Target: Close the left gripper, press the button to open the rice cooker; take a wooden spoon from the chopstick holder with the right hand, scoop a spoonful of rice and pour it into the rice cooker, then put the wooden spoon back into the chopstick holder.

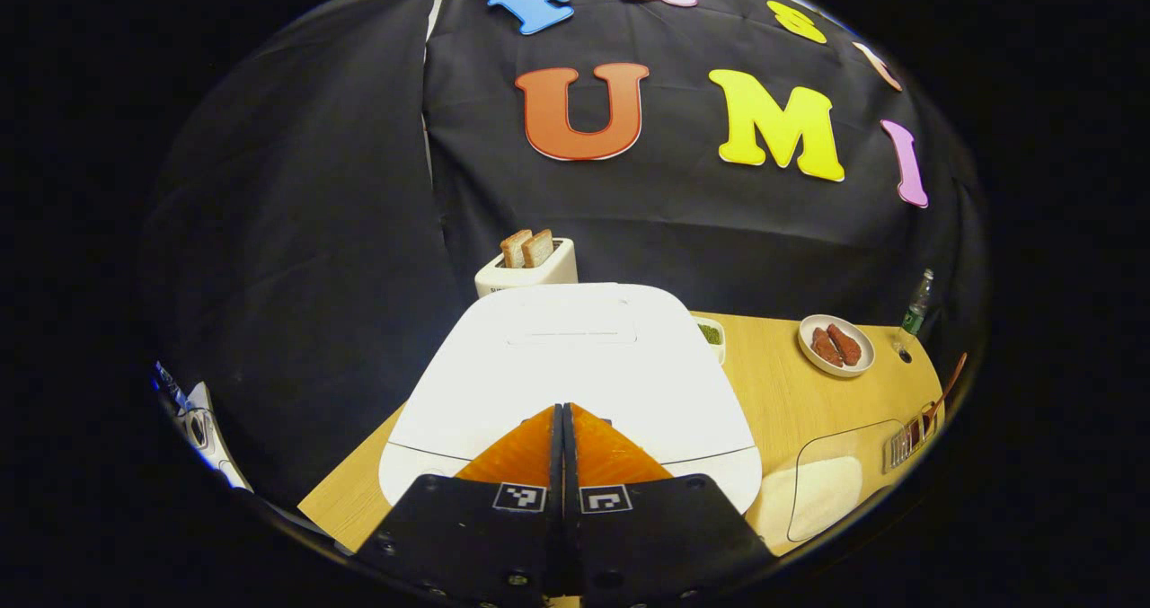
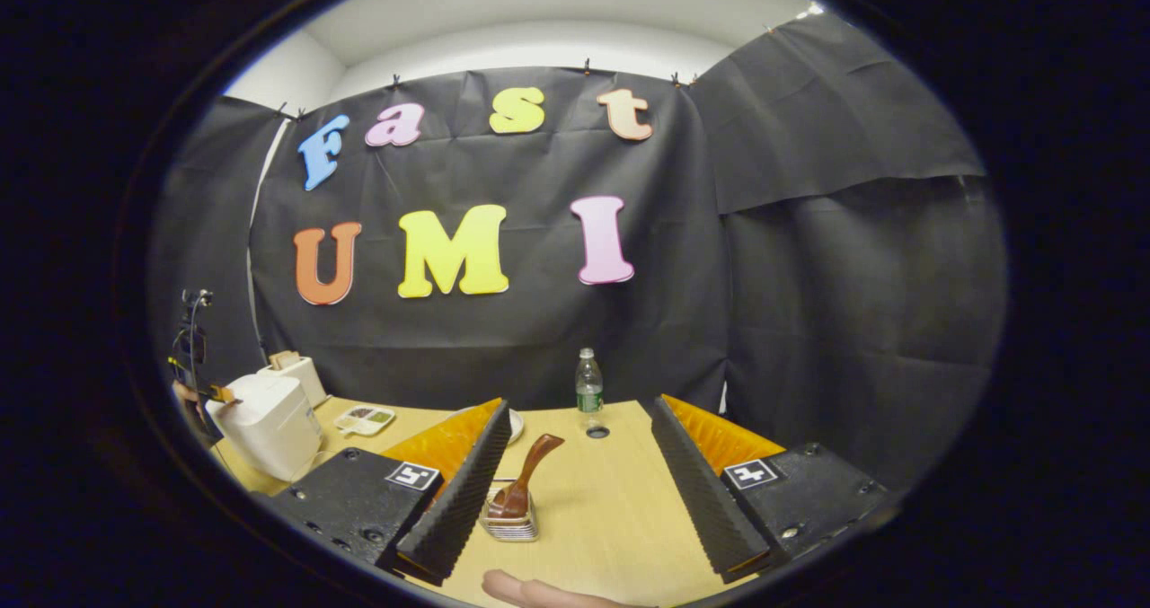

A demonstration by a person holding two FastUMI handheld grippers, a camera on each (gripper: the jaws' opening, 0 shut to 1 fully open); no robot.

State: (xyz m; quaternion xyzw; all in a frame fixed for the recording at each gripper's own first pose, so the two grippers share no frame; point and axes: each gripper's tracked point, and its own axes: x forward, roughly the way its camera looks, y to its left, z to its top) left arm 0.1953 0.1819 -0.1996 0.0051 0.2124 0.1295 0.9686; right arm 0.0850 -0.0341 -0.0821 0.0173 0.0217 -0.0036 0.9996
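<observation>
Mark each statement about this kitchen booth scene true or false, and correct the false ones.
1. The rice cooker lid is open. False: it is shut.
2. The left gripper has its fingers together. True.
3. The right gripper holds the wooden spoon. False: it is open, and the spoon stands in the chopstick holder.
4. Two bread slices stick up from the toaster behind the cooker. True.
5. The plate is empty. False: it holds brownish pieces of food.
</observation>
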